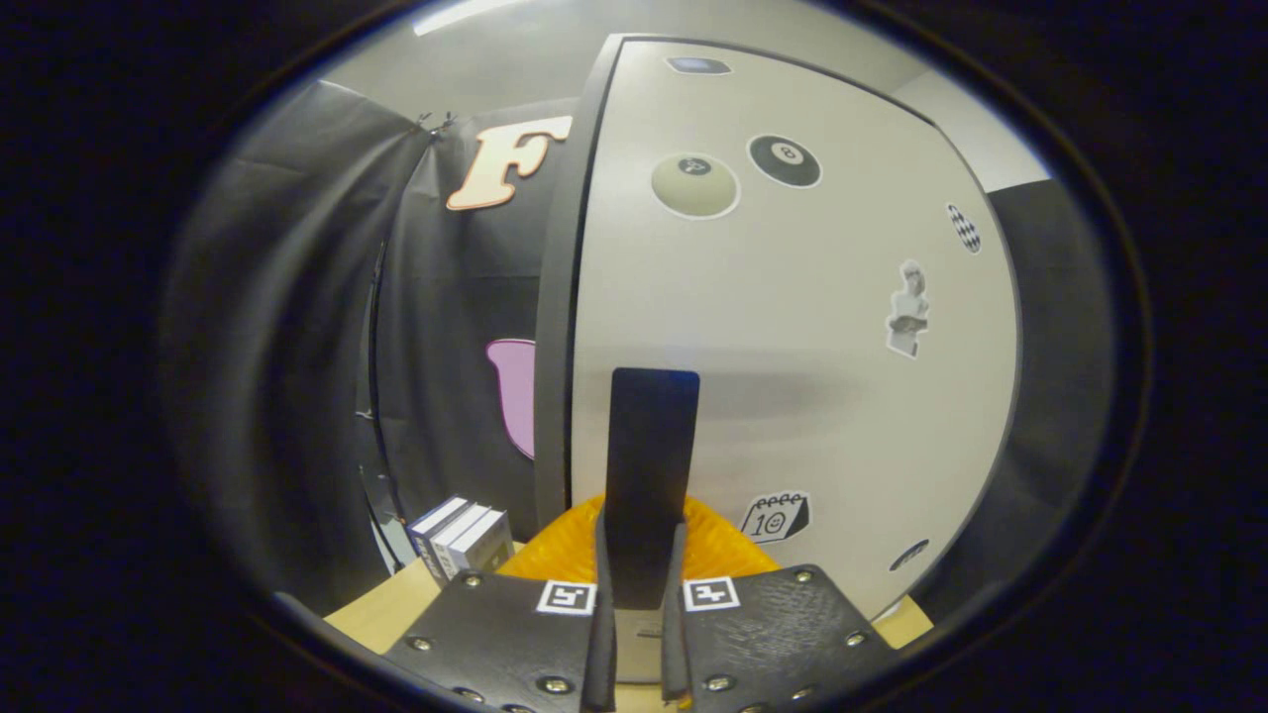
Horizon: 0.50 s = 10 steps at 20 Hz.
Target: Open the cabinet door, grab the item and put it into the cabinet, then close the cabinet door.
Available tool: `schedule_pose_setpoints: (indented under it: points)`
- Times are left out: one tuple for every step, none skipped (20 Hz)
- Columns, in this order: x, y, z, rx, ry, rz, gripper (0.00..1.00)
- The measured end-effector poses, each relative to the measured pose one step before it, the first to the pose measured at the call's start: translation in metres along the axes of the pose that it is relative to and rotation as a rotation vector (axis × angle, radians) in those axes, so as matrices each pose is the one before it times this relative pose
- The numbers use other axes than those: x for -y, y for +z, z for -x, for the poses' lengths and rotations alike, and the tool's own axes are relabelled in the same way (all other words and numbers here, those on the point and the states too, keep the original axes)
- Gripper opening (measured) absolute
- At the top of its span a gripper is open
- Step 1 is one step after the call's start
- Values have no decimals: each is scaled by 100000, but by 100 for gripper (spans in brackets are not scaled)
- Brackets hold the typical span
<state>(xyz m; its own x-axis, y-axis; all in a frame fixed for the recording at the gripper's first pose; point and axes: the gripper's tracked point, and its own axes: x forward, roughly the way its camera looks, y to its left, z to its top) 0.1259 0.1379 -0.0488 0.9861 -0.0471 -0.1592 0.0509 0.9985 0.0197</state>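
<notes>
The hand-held gripper (639, 594) sat nearest the lens, its two fingers drawn close together and pinching the lower end of a dark, flat handle (649, 465) that stood upright between them. Both fingers (602, 604) pressed on the handle's sides, so the grip appeared secure — a sensible hold for swinging a door rather than lifting anything.

The handle belonged to the cabinet door (792, 327), a pale panel with a dark edge strip along its left side. The panel carried several stickers: two billiard balls near the top, a small statue figure to the right and a calendar motif low down, just right of the handle. Whether the door stood shut or slightly ajar could not be told from this angle; the dark edge gave no clear gap.

An orange item (555, 555) with a ribbed surface lay just beyond the fingers, at the foot of the door and partly hidden behind the handle and the gripper body. It was judged to be the item for the cabinet, resting on the bench (376, 614) and not yet grasped. Its position close to the door may obstruct the swing — a point to watch.

A short row of books (461, 535) stood upright on the bench to the left, well clear of the door.

Judgement: the opening step was in hand; item placement and closing remained outstanding.
</notes>
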Motion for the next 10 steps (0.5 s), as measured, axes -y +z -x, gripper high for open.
schedule_pose_setpoints:
  points:
    - [16,0,109,-152,587,782,18]
    - [27,34,98,75,475,794,18]
    - [-9,-76,136,-321,903,607,18]
    - [-95,-64,275,-315,991,231,18]
    - [-21,29,277,-52,818,109,18]
    - [-31,46,274,-68,801,578,18]
    - [-104,77,369,365,585,379,18]
    - [-44,44,212,123,548,497,18]
    - [-29,-11,189,84,666,375,18]
    - [14,-11,168,-252,752,136,18]
